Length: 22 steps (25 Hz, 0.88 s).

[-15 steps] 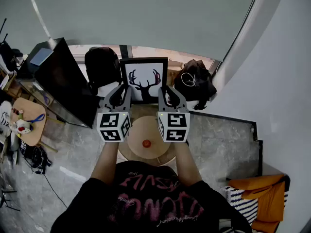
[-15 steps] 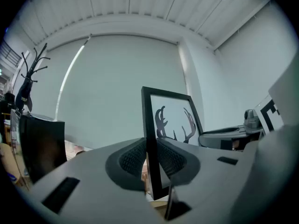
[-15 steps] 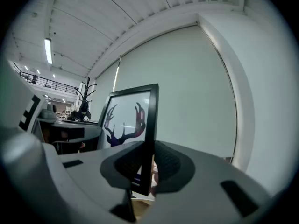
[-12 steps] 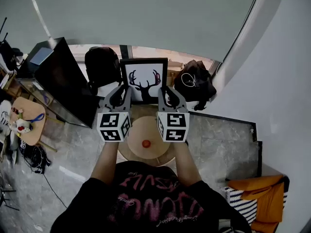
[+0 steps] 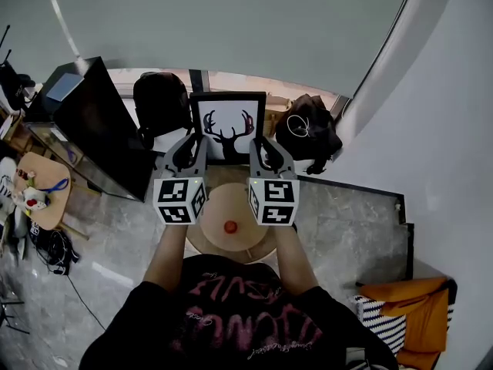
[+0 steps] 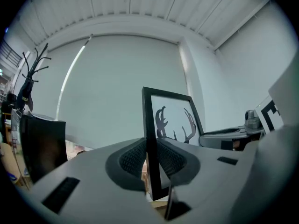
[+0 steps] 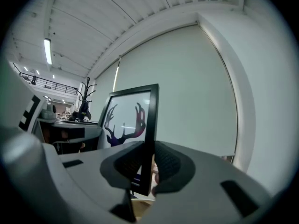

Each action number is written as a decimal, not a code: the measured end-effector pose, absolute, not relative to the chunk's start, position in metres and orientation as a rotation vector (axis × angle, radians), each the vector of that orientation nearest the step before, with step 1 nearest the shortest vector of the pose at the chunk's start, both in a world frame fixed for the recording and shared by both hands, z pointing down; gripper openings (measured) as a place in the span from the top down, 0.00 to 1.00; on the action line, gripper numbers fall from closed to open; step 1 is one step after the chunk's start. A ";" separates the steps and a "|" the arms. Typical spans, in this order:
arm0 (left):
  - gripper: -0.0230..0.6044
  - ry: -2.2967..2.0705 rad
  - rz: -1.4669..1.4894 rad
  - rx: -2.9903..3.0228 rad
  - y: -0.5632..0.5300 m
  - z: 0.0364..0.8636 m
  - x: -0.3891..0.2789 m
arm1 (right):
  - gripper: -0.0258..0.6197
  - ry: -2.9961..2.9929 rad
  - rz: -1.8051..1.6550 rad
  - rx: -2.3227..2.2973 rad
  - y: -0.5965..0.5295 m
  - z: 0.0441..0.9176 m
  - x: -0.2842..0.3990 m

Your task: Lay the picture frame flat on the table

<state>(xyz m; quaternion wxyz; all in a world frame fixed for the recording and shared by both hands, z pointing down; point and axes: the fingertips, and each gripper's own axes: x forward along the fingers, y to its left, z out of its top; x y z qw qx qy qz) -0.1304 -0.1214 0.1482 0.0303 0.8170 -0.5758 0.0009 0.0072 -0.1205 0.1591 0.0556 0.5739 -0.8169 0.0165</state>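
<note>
A picture frame [image 5: 228,126] with a black antler print stands upright at the far edge of a small round wooden table [image 5: 228,203]. The left gripper [image 5: 191,146] is clamped on the frame's left edge and the right gripper [image 5: 264,146] on its right edge. A small red thing [image 5: 230,227] lies on the table, nearer the person. A black backpack [image 5: 162,102] sits just left of the frame, a dark bag [image 5: 308,133] to its right, and a black screen [image 5: 100,126] further left. The floor [image 5: 347,214] is grey stone, and a pale blind [image 5: 231,21] hangs behind.

Far left, a black screen [image 5: 104,133]; just beside it, a black backpack [image 5: 162,102]; right, a dark bag [image 5: 310,133]; lower right, orange cloth [image 5: 416,303].
</note>
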 end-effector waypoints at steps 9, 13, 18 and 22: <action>0.85 -1.774 0.008 2.520 -0.124 0.152 -0.130 | 0.83 -2.481 0.059 1.741 -0.123 0.163 0.008; 0.85 -1.778 0.009 2.512 -0.124 0.156 -0.130 | 0.83 -2.479 0.062 1.742 -0.124 0.167 0.008; 0.85 -1.776 0.032 2.498 -0.126 0.166 -0.131 | 0.83 -2.474 0.083 1.724 -0.126 0.177 0.007; 0.85 -1.783 0.044 2.492 -0.126 0.170 -0.131 | 0.83 -2.475 0.102 1.713 -0.128 0.183 0.006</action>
